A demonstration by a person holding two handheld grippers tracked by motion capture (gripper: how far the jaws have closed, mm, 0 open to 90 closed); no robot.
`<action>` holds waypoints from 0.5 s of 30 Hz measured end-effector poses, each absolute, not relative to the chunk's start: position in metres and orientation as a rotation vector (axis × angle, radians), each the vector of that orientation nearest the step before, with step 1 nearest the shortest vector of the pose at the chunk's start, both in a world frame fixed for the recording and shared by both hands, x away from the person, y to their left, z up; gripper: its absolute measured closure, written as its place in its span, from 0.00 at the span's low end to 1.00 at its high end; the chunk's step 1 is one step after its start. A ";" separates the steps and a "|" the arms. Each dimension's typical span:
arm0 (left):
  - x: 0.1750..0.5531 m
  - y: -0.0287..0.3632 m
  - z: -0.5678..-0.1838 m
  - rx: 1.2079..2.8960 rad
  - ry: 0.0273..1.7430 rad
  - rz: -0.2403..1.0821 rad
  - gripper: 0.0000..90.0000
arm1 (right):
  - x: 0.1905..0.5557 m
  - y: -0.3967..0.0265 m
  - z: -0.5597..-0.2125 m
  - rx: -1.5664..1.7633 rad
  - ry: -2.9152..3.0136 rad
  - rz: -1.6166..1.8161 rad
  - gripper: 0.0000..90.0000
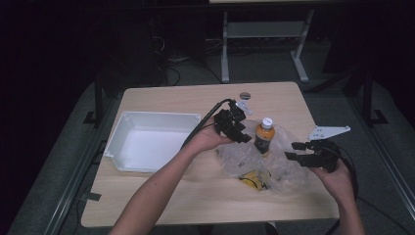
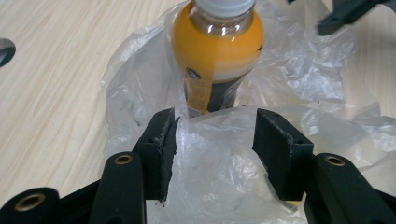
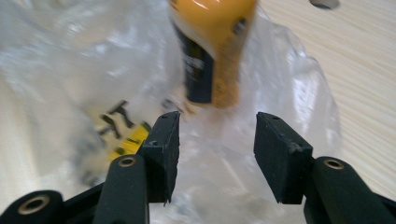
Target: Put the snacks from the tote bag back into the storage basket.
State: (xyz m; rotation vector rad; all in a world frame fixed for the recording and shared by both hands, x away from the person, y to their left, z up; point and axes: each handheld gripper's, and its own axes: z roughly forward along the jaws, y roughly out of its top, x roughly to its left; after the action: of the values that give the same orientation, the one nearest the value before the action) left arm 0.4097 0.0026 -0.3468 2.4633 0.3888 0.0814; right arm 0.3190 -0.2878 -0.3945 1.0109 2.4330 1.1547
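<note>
Crinkled clear plastic bag [image 2: 219, 154] bulges up between the jaws of my left claw [image 2: 215, 140], and I read that claw as open: the film brushes the left pad, but the pads stand well apart and are not pinching it. My right claw [image 3: 217, 140] is open too, with loose film lying between its jaws and nothing pressed.

From the high view, the bag [image 1: 284, 169] sits on the counter [image 1: 195, 196] right of the white tray [image 1: 128, 118], and the orange bottle [image 1: 264, 134] stands upright in it, its white cap poking out above the film. My left claw [image 1: 240, 128] is just beside the bottle on its left; my right claw [image 1: 299, 152] hovers at the bag's right edge. Something yellow with black print [image 1: 254, 178] lies lower in the bag (I cannot make out what it is).

I judge the bag to be very light, limp and slippery; it will slide and crumple rather than hold any shape, so a pinch on a single layer near the rim is the way to grip it. The bottle looks full, so it is the heavy part, stiff but rounded and smooth. I would take it around the body below the shoulder, squarely, since a grip through the film could let it slip or tip.
</note>
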 end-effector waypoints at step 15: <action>0.408 -0.007 -0.344 2.437 0.345 0.075 0.53 | 0.306 -0.272 -0.388 0.912 2.493 1.196 0.55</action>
State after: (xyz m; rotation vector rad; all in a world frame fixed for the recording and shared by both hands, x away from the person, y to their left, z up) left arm 0.4084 -0.0072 -0.3435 2.4365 0.3452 0.0749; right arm 0.3061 -0.2721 -0.3876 0.9116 2.4932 1.1957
